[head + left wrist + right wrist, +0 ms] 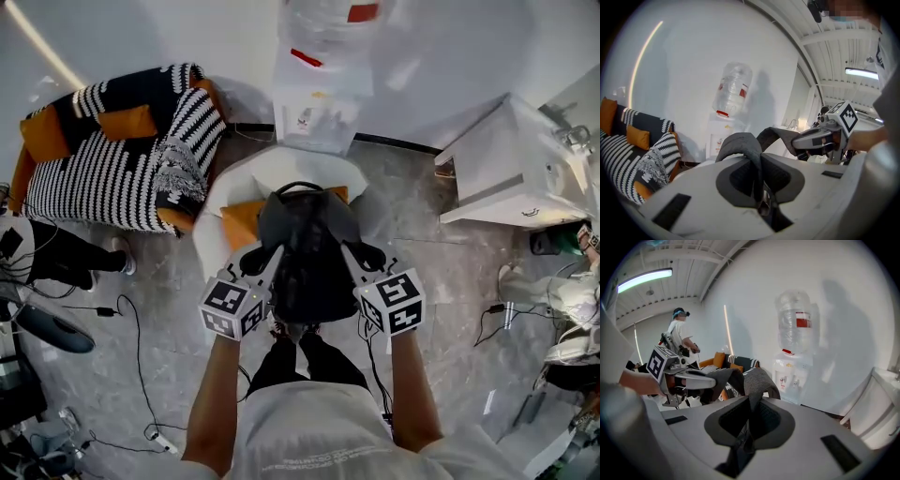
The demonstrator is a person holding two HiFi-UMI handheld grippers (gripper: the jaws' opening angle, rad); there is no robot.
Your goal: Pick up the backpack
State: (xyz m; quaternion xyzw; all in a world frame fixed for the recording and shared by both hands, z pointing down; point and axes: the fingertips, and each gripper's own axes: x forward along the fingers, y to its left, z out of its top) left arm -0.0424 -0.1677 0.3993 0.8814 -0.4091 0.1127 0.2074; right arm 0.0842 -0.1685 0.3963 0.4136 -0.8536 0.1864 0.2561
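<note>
- The backpack (305, 258) is in the middle of the scene, just in front of us. It sits between our two grippers and over the near edge of a white chair (281, 169) with an orange cushion (239, 220).
- We cannot tell whether its base is resting on the seat or has cleared it.
- Our left gripper (270, 255) is nearly closed, with its jaws pinched on the left shoulder strap (738, 146). The strap arches up out of the jaws as a padded grey loop.
- Our right gripper (349, 251) is closed down the same way on the right shoulder strap (758, 379), which folds over above its jaws.
- The bag looks soft and dark and slumps between the two holds, so we expect it to sag and swing rather than keep its shape.
- The straps are thick woven padding. We judge they give good friction and little risk of slipping, and nothing here looks fragile.
- We cannot see what is inside, so we treat the weight as unknown and keep both holds level to stop the bag tipping.
- The top handle (300, 187) at the far side of the bag is free. It would be the other sensible place to take hold.
- A striped sofa (112, 178) stands far left and a water dispenser (319, 103) stands far centre, both well apart from the bag.
</note>
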